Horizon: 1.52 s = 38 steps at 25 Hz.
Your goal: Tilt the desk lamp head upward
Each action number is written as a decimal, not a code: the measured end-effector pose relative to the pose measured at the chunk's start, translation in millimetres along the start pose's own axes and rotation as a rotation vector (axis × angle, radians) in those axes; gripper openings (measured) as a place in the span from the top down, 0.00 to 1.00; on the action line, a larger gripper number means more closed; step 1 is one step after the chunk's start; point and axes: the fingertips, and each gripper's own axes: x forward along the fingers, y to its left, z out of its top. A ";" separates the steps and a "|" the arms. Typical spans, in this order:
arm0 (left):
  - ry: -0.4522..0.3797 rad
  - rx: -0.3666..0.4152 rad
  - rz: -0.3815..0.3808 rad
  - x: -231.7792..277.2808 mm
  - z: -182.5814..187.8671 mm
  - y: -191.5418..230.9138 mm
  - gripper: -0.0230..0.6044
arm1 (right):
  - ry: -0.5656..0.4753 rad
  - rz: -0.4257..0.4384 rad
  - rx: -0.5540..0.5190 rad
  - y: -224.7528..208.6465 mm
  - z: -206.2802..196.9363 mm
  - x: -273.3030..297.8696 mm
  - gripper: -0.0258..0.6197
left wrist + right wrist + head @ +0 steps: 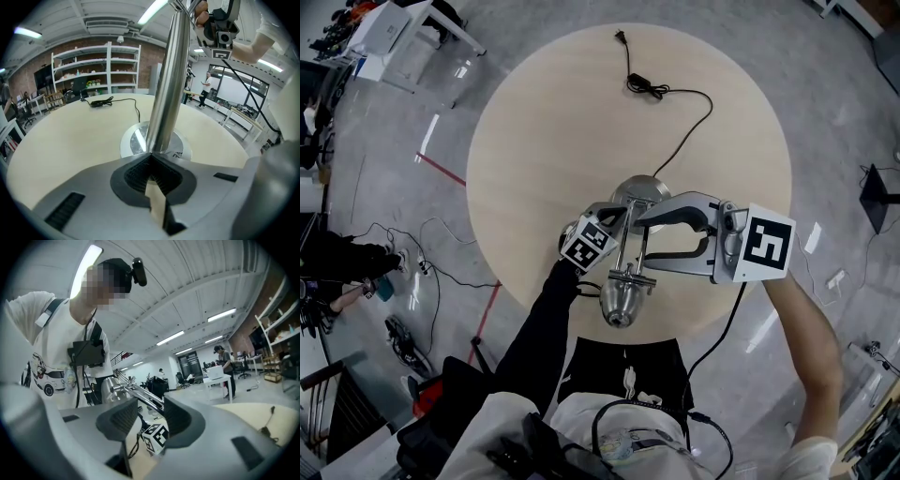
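A chrome desk lamp stands on the round wooden table (pixel 534 122). Its round base (pixel 642 190) is near the middle, and its head (pixel 621 302) hangs over the near edge. My left gripper (pixel 617 219) is shut on the lamp's upright pole (pixel 168 84), just above the base (pixel 136 140), with the pads pinching the tube. My right gripper (pixel 642 242) reaches in from the right. Its jaws stand apart in the right gripper view, and the lamp's thin arm rods (pixel 140 397) cross the gap between its pads (pixel 117 420). The head (pixel 104 386) shows beyond them.
The lamp's black cord and plug (pixel 661 89) trail across the far side of the table. Floor cables (pixel 422 272) and a white desk (pixel 394 33) lie to the left. Shelving (pixel 93 70) lines the brick wall. People stand by a far desk (pixel 218 373).
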 end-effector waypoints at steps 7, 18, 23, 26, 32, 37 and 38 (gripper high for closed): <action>0.002 0.000 0.000 1.2 -0.3 1.0 0.98 | -0.040 0.012 0.063 -6.7 2.3 -3.9 0.70; 0.000 0.004 -0.007 -0.7 3.3 -3.4 0.98 | -0.147 -0.001 0.192 -16.8 11.0 -13.7 0.69; 0.001 0.007 -0.011 1.1 1.2 -5.5 0.98 | -0.158 0.002 0.212 -17.2 9.2 -15.3 0.69; -0.004 0.007 -0.011 0.6 0.2 -4.9 0.98 | -0.130 0.000 0.179 -12.8 8.3 -12.8 0.69; 0.003 0.004 -0.020 2.5 0.0 -4.4 0.98 | -0.051 -0.035 0.093 -12.5 6.6 -12.5 0.69; -0.018 0.002 0.033 -3.3 2.2 2.0 0.98 | 0.057 -0.121 -0.025 -7.4 12.7 -16.5 0.69; -0.039 -0.016 0.055 -8.1 3.1 6.2 0.98 | 0.071 -0.136 -0.035 -7.2 13.4 -17.9 0.69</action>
